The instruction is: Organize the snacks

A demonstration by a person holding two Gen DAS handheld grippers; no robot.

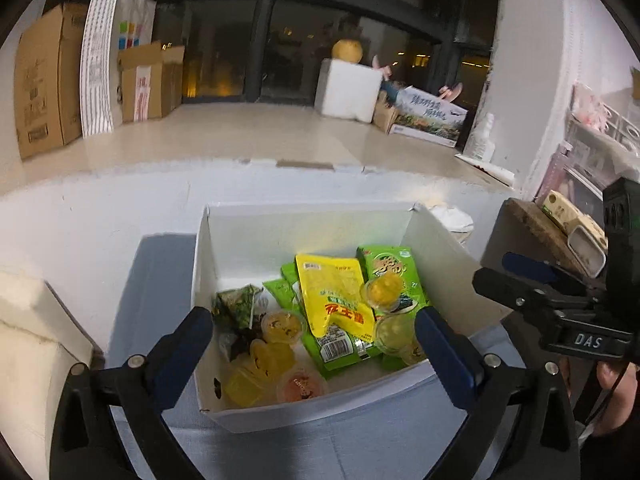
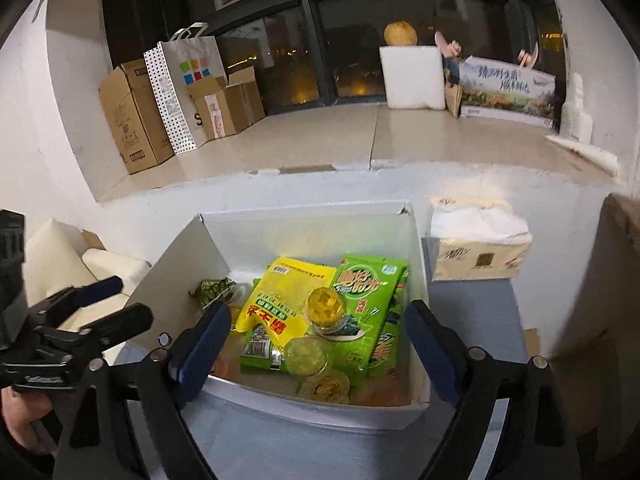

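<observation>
A white open box sits on the grey-blue table and holds snacks: a yellow packet, green seaweed packets, a dark green wrapped snack and several clear jelly cups. My left gripper is open and empty, held over the near part of the box. My right gripper is open and empty above the box's near edge. Each gripper also shows at the other view's side.
A tissue pack stands right of the box. A cream cushion lies to the left. Beyond the table is a window ledge with cardboard boxes, a paper bag and a white foam box.
</observation>
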